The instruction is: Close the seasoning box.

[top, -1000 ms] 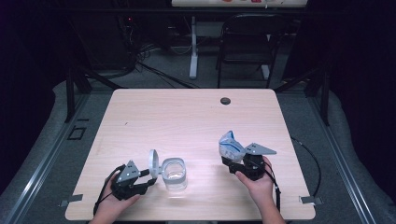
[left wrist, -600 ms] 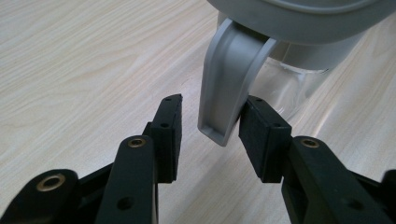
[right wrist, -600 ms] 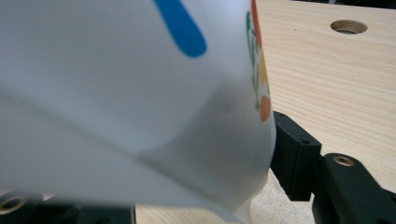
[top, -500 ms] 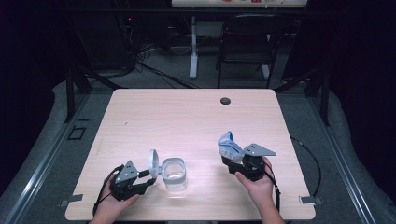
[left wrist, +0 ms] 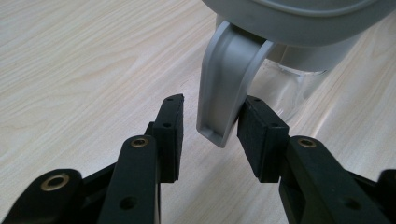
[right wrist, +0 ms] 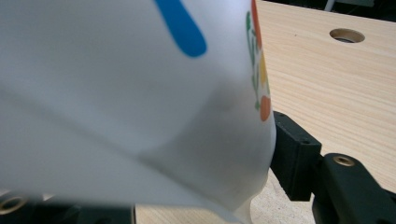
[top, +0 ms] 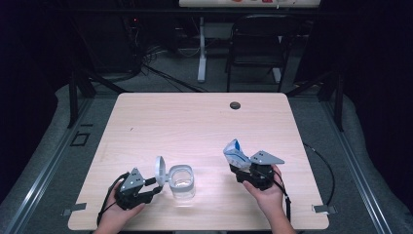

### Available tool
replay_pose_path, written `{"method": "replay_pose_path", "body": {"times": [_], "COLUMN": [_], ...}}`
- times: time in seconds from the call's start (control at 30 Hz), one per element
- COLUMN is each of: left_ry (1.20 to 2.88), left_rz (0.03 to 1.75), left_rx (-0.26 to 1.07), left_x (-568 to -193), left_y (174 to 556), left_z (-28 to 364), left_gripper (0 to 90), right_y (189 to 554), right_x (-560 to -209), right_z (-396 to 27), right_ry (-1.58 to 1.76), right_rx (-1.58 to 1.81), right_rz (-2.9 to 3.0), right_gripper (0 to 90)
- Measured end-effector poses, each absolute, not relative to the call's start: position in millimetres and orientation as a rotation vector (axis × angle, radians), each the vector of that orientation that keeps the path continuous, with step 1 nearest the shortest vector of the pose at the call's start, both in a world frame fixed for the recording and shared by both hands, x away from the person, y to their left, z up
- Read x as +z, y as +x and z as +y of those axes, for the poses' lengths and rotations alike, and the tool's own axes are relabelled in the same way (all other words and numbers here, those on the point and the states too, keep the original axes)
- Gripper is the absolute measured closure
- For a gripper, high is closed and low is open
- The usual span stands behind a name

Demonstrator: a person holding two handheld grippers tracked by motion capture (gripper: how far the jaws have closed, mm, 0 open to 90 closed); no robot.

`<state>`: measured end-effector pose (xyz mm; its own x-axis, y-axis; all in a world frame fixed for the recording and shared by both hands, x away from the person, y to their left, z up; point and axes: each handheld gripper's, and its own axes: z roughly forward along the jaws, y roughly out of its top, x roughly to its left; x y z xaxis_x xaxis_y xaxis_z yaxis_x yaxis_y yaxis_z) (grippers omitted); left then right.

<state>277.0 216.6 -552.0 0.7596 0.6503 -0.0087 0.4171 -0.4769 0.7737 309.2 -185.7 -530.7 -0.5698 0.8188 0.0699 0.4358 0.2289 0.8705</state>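
Half-hidden right jaws pinching white pouch (right wrist: 140, 93); left jaws just closing around jar lid's tab (left wrist: 224, 93), one gap left.

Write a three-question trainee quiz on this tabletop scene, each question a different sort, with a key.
1. True or false: the left gripper has the grey latch tab of the clear container between its jaws.
2. What does the right gripper hold? A) a white pouch with blue print B) a metal spoon C) a red cup
3. How does the container's lid stand?

Key:
1. True; one pad touches the tab, the other stands apart from it.
2. A, the white pouch.
3. Swung open, standing upright at the container's left side.
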Motion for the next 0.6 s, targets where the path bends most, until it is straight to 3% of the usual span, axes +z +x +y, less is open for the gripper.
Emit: {"method": "replay_pose_path", "body": {"times": [0.6], "left_ry": [2.137], "left_rz": [0.801], "left_rx": [0.361], "left_x": [-548.5], "left_y": [272.9], "left_z": [224.1], "left_gripper": [59.6], "right_y": [302.2], "right_x": [-526.9], "right_z": [-168.4], "right_ry": [1.022], "right_rx": [1.229], "right_rz": [2.124], "right_gripper": [43.0]}}
